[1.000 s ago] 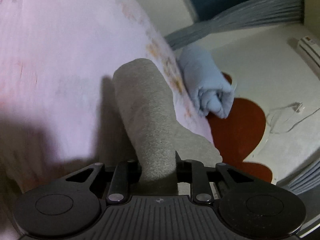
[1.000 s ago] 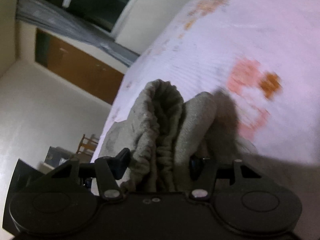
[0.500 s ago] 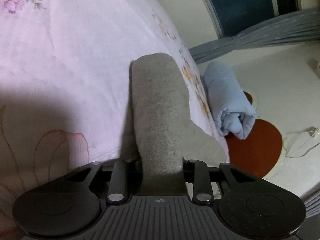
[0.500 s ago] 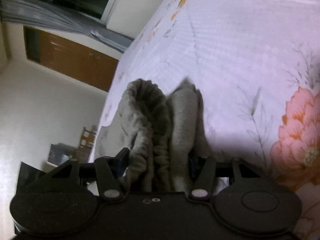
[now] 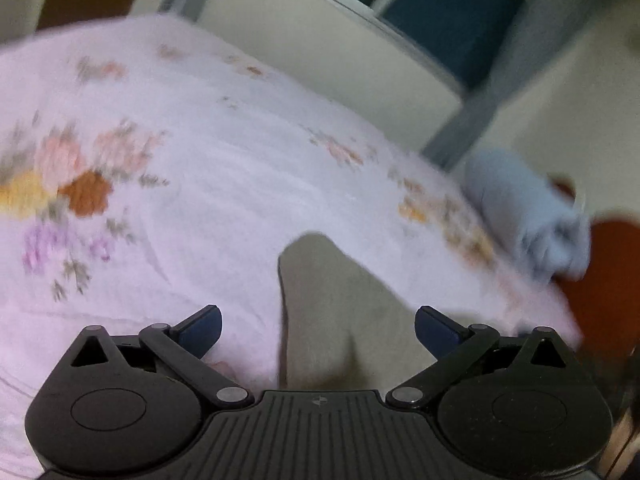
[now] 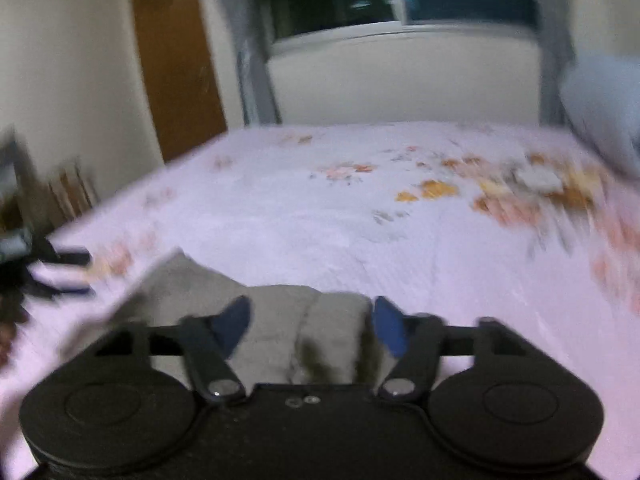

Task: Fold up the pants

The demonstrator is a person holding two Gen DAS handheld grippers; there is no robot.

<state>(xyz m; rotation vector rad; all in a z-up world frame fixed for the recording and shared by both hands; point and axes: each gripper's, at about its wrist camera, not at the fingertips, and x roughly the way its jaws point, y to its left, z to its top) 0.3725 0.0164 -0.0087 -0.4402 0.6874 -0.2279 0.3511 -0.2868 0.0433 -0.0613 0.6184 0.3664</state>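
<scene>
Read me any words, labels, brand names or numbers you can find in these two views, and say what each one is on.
None can be read.
Left gripper: a small round emblem on its body, no letters.
Right gripper: two small round marks on its body, blurred.
Bedsheet: a flower print only.
Gray pants: no label shows.

The bed (image 6: 360, 224) is wide and bare past the gray pants (image 6: 280, 328). A rolled blue blanket (image 5: 520, 216), blurry, seems to sit off the bed's far right edge.
</scene>
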